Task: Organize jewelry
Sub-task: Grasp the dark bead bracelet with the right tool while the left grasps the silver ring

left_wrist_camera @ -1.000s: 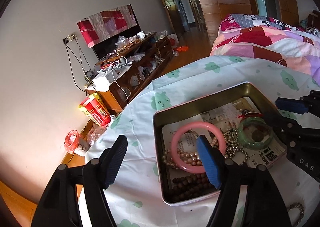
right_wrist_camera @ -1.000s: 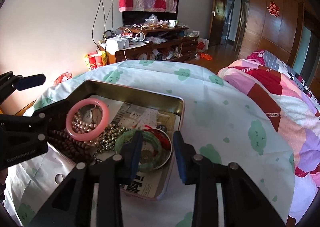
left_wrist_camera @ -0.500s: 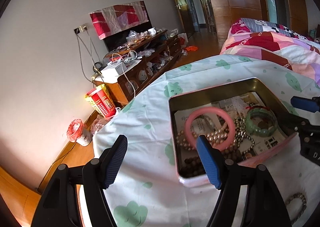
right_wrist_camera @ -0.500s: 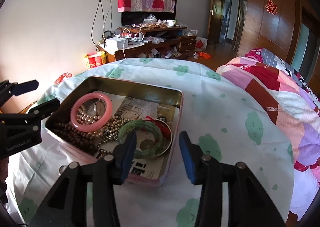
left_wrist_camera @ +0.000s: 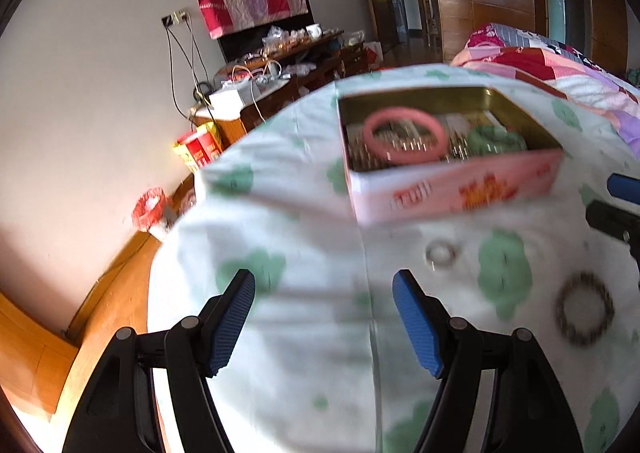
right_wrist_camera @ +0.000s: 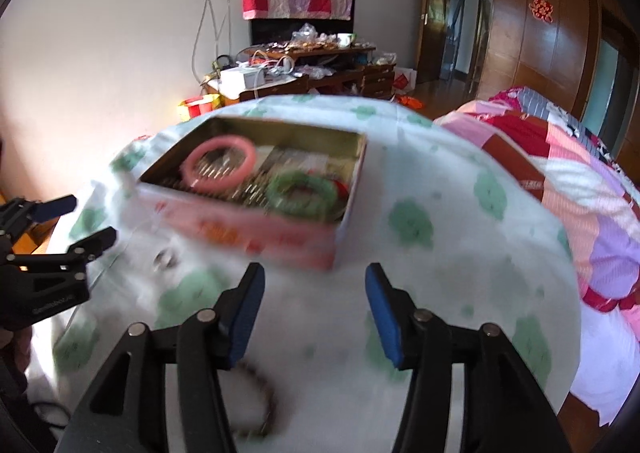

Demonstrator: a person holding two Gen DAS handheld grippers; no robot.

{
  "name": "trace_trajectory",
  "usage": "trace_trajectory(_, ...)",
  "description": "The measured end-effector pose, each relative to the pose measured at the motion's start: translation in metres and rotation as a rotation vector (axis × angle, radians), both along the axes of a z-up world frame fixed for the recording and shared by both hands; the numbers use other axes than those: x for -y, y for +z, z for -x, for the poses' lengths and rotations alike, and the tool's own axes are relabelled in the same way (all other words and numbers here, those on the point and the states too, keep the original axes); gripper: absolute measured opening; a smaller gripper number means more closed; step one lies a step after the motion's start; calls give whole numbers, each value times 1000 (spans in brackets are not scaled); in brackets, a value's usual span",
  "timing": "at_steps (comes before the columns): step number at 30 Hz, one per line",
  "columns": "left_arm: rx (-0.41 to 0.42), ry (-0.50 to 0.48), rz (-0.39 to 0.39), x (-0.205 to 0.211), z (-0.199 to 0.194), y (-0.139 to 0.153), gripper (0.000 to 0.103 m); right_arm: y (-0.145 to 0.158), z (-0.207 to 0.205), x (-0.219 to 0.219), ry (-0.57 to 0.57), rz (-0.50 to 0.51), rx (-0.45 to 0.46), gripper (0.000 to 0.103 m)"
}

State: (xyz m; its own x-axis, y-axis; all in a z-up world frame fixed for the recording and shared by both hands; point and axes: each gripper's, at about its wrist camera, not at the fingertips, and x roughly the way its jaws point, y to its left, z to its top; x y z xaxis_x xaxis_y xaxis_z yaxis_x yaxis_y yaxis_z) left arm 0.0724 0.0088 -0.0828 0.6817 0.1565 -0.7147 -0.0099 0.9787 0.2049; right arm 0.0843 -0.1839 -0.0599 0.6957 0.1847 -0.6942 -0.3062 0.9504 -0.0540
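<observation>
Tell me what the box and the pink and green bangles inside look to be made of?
The box looks like tin: shiny golden inner walls, printed pink outside. The pink bangle seems smooth, opaque plastic or resin. The green bangle looks mottled, maybe jade or glass; blur leaves it open.

Right claw (right_wrist_camera: 315,311) opening, empty — pink tin (right_wrist_camera: 256,231) beyond, pink bangle (right_wrist_camera: 219,164), green bangle (right_wrist_camera: 302,194) inside.

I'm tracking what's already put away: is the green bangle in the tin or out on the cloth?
In. The green bangle lies inside the open tin, beside the pink bangle, below the tin's rim in both views.
</observation>
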Motion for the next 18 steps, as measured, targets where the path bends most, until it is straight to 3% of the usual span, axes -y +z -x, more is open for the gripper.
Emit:
trace_trajectory(7, -20, 16, 3, 0, 8, -10, 72, -18, 36, -14, 67, 0, -40, 63)
trace_trajectory(18, -40, 17, 37, -4, 9, -16, 72, -44, 37, -24, 95, 30, -105, 64)
